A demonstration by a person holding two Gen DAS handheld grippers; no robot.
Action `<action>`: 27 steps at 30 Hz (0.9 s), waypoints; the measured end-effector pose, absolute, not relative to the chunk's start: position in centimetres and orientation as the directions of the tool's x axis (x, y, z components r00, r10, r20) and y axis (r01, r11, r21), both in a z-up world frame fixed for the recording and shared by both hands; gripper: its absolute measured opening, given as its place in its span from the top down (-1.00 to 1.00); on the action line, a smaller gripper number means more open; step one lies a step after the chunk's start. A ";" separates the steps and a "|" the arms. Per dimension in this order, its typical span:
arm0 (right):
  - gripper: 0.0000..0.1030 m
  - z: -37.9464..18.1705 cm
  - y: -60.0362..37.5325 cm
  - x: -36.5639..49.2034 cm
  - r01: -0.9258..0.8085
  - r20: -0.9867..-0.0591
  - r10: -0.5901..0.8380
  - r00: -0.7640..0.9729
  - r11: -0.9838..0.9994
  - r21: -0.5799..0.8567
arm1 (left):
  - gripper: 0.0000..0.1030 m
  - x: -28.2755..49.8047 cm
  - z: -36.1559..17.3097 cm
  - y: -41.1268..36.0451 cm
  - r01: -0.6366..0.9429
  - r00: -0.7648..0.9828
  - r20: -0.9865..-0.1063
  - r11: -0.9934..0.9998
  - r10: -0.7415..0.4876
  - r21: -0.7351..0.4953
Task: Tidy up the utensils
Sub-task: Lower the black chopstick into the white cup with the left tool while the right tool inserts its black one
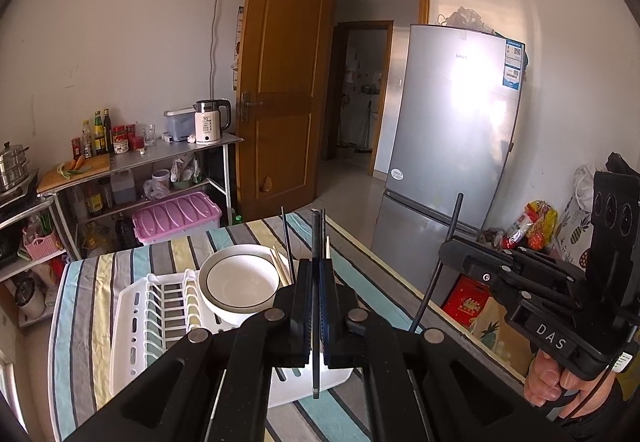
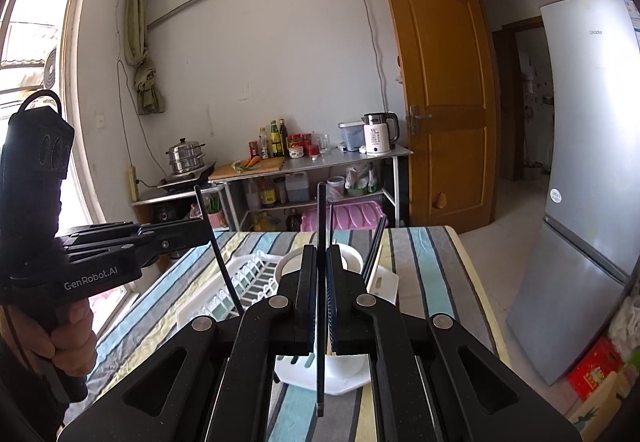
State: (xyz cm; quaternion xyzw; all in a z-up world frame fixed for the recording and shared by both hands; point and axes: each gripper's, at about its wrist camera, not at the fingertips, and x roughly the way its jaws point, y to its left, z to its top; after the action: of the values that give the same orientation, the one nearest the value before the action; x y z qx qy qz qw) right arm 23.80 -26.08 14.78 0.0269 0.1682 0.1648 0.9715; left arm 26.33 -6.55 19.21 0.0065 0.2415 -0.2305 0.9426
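Each pair of tongs, left tongs [image 1: 316,302] and right tongs [image 2: 320,306], is clenched mid-length on a black chopstick [image 1: 316,282], which looks light, stiff, slippery and likely to pivot

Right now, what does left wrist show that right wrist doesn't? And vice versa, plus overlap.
Left wrist only: the right gripper from outside, shut on a black chopstick, and the red packages on the floor beside the fridge.

Right wrist only: the window, the curtain and the left gripper from outside, shut on its own black chopstick.

Both: the striped tablecloth, white dish rack, white bowl, kettle, wooden door and fridge.
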 end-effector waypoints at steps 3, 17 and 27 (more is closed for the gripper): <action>0.92 15.7 -25.9 24.8 -0.312 -0.300 0.328 0.896 0.945 0.101 | 0.95 27.8 20.1 -7.1 0.437 0.781 -0.454 0.894 -0.429 -0.093; 0.92 15.4 -25.6 30.3 -0.288 -0.300 0.311 0.902 0.950 0.119 | 0.95 34.1 19.5 -8.9 0.444 0.767 -0.470 0.890 -0.436 -0.101; 0.92 11.4 -26.1 33.2 -0.262 -0.392 0.292 0.872 0.956 0.129 | 0.95 37.1 14.7 -9.9 0.428 0.718 -0.559 0.897 -0.414 -0.114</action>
State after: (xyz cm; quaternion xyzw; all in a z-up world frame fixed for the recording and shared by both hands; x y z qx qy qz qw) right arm 33.23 -26.12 11.40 0.0359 0.2081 0.1431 0.9669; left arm 37.08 -9.94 14.69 0.0114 0.2988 -0.2270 0.9269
